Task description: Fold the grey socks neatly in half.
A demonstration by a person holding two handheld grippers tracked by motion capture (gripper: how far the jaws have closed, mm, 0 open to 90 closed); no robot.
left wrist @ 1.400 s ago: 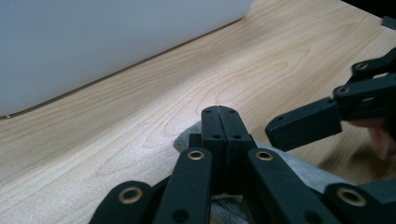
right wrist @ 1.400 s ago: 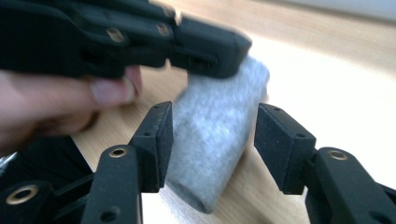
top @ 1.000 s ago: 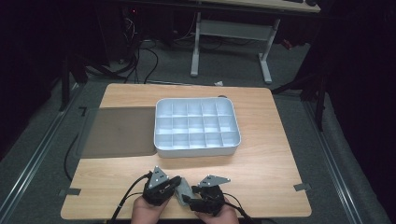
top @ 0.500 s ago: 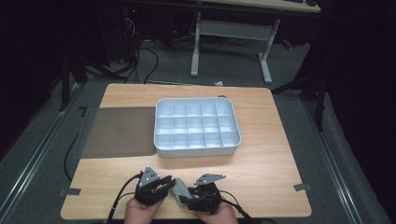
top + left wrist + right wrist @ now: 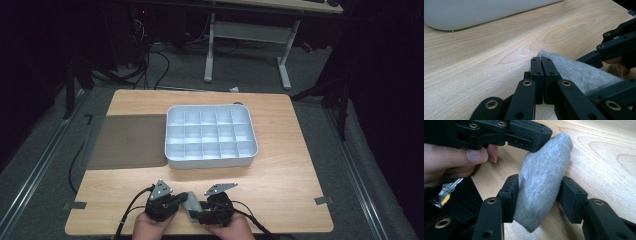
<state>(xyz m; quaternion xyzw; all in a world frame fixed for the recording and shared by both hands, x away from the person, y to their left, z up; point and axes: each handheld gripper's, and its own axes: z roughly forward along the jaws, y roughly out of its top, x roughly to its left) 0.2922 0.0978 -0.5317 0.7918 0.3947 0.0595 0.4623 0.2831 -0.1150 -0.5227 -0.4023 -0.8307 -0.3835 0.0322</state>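
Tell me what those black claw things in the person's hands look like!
Each hand-held gripper is black. The left hand-held gripper and the right hand-held gripper carry a grey three-cornered plate on top, and a black cable trails from each. Up close, the jaws are flat black blocks on jointed bars pinned with brass-coloured rivets. The hands are bare, with no gloves.

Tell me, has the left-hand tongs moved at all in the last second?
Yes. The left tongs have drawn back toward the person, away from the white divided tray, which stays put on the table.
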